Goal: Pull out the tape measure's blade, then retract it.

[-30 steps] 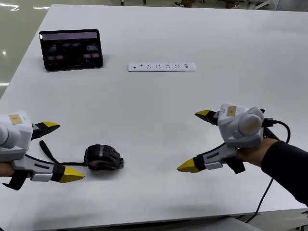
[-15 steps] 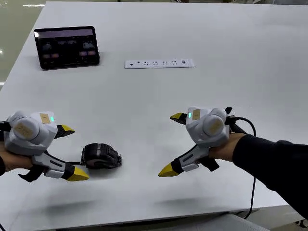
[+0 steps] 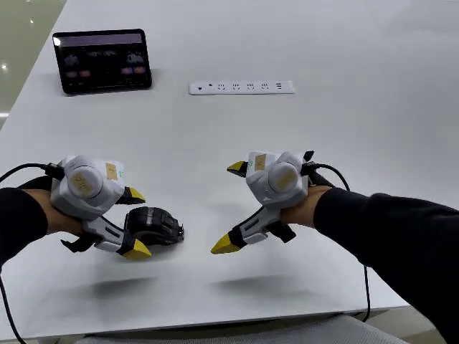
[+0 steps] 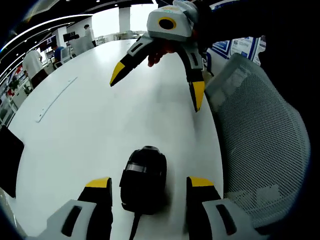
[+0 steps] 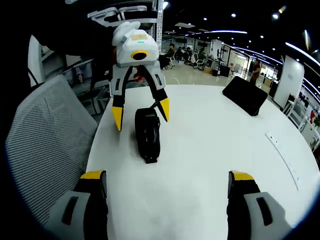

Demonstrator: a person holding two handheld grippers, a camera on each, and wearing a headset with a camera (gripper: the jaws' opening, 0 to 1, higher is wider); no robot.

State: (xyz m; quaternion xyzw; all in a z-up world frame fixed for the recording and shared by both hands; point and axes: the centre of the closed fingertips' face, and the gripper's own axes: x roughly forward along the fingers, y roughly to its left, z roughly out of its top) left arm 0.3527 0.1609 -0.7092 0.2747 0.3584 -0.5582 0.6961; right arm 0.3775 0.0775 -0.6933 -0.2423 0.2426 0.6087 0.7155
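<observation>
Tape measure lies on the white table between the left gripper's spread jaws, clear of both. Opposite its nose, across bare tabletop, the right gripper hangs wide open and empty. Behind both grippers runs the table's near edge, with a mesh chair past it. Tablet and power strip lie well beyond the jaws.
</observation>
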